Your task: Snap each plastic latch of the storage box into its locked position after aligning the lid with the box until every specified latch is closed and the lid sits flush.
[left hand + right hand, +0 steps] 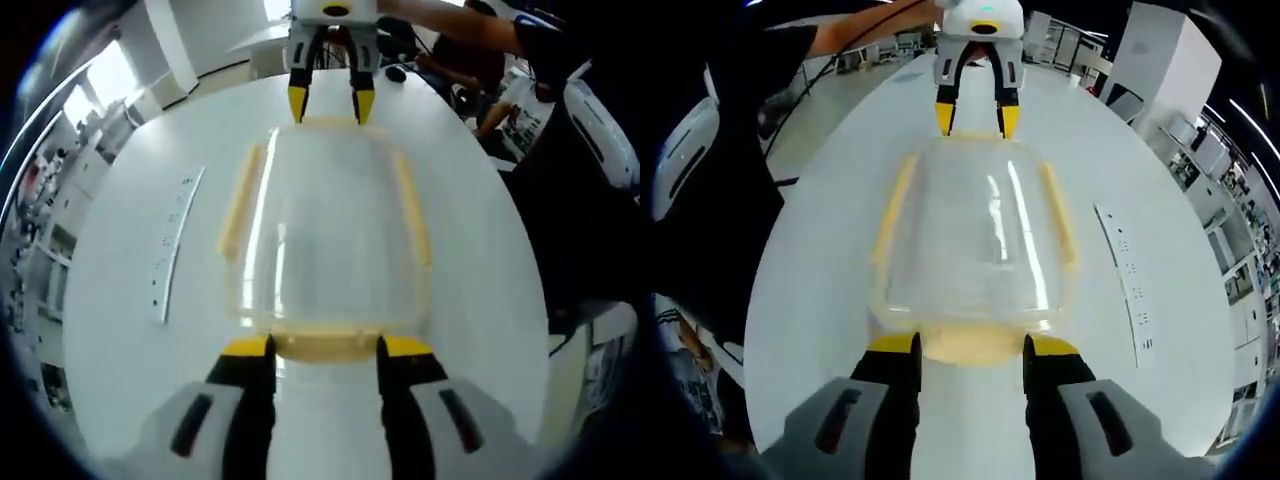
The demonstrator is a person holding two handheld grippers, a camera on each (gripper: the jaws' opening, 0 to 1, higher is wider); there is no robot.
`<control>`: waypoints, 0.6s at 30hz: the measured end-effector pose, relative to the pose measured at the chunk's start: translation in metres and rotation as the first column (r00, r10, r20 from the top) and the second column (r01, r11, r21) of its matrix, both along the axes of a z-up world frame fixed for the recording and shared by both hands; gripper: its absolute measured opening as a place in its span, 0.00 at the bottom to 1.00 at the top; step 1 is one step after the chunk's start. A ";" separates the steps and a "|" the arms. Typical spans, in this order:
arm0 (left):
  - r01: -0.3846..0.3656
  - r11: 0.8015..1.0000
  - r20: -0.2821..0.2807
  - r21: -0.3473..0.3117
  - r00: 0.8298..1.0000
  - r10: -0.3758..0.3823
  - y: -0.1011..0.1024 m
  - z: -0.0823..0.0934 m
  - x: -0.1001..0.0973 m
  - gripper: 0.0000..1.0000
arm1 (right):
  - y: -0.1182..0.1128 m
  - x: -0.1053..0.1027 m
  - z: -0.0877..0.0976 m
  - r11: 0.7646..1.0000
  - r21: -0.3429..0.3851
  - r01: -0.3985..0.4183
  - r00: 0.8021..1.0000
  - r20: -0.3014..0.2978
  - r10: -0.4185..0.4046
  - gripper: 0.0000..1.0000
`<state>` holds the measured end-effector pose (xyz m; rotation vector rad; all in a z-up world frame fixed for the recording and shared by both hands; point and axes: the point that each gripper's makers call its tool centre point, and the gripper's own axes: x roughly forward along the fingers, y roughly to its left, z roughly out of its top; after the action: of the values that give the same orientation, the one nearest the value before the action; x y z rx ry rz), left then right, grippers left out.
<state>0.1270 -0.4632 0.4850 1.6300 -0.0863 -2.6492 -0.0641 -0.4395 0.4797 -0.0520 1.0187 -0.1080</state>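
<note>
- Left gripper view: my left gripper [326,347] sits at the near short end of the clear storage box [325,235], jaws spread wide, yellow tips either side of the pale yellow end latch [325,345]. Nothing gripped.
- Box lies centred on the white table [130,340], lid [330,215] on; yellow latches run along both long sides.
- Right gripper [331,103] faces me at the far end, tips apart at that end latch.
- Right gripper view: mirror setup. My right gripper [971,344] is wide open around its end latch [970,347], holding nothing; left gripper [978,118] is opposite.
- White strip [1127,285] lies on the table beside the box, apart from it.
</note>
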 end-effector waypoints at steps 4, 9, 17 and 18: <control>-0.020 1.000 -0.003 -0.004 1.000 0.020 -0.002 0.001 0.015 0.40 | -0.007 0.016 0.002 1.000 -0.006 -0.018 1.000 -0.004 0.018 0.40; -0.033 0.999 -0.014 -0.011 0.999 0.033 -0.007 0.000 0.031 0.40 | -0.013 0.029 -0.002 1.000 -0.003 -0.027 1.000 -0.009 0.027 0.40; -0.039 0.999 -0.013 0.005 0.999 0.039 -0.011 -0.006 0.044 0.39 | -0.019 0.043 -0.009 0.999 0.012 -0.039 0.998 -0.041 0.039 0.41; -0.041 0.999 -0.013 0.013 0.999 0.042 -0.011 -0.007 0.045 0.40 | -0.019 0.045 -0.010 0.999 0.015 -0.042 0.998 -0.044 0.043 0.41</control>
<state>0.1725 -0.4744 0.4784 1.5994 -0.0351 -2.6350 -0.0194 -0.4589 0.4701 -0.0638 1.0621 -0.0611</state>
